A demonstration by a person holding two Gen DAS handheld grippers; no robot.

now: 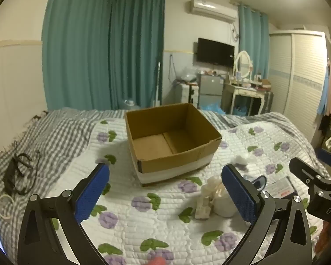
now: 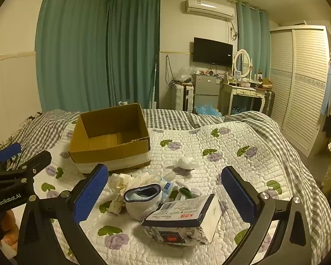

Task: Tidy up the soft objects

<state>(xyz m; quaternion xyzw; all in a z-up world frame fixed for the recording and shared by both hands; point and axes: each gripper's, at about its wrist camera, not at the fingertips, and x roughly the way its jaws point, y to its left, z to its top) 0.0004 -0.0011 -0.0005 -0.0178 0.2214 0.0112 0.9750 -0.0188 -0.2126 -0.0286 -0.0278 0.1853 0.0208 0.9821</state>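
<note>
Nearest the right wrist camera, a soft pack of tissues [image 2: 183,218] lies on the quilted floral bedspread [image 2: 231,145], low between the blue pads of the right tool [image 2: 164,194], whose jaws stand wide apart and hold nothing. Just beyond the pack, to its left, sits a white sock-like pouch with a dark rim [image 2: 142,198], and further left a cream crumpled cloth [image 2: 119,182] touches it. A small white wad [image 2: 185,163] rests farther off, near the open cardboard box [image 2: 110,141], which stands upright and empty on the bed at far left of this view. In the left wrist view, the left tool [image 1: 165,193] also hangs with jaws spread and empty above the bedspread [image 1: 143,227]; the box [image 1: 172,141] sits straight ahead, and the cream cloth [image 1: 209,195] lies just beside the right pad. Black cables [image 1: 17,174] lie on the grey checked sheet [image 1: 55,130] at far left.
</note>
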